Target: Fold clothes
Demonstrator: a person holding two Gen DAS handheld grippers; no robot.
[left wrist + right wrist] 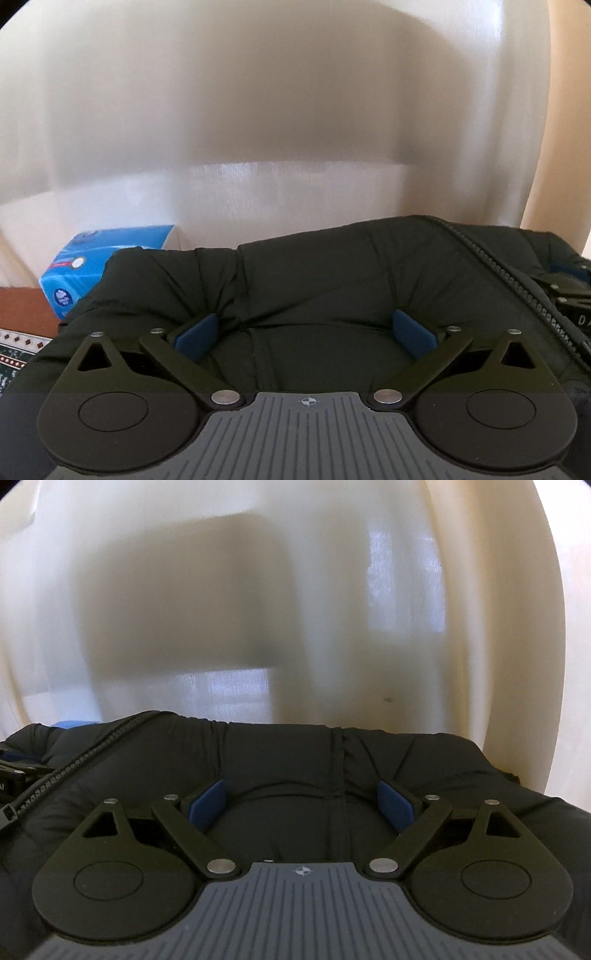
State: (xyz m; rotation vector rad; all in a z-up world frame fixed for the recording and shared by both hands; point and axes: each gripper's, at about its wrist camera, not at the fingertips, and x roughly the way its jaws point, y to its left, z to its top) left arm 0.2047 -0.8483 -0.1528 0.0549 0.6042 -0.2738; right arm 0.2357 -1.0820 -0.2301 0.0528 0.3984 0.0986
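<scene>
A black padded jacket (332, 266) lies spread under both grippers, its zipper (517, 280) running down the right of the left wrist view. My left gripper (304, 334) rests low on the jacket, jaws wide open, blue pads (195, 336) touching puckered fabric that bulges between them without being clamped. In the right wrist view the same jacket (369, 753) fills the lower half and its zipper (74, 764) crosses at the left. My right gripper (302, 806) is also wide open on the cloth, a seam running between its pads (397, 805). Each gripper shows at the other view's edge.
A blue tissue pack (92, 262) stands just beyond the jacket's left end. A pale curtain or wall (295, 110) rises close behind the jacket. A brown surface (22, 310) and a patterned rug (14, 350) show at the far left.
</scene>
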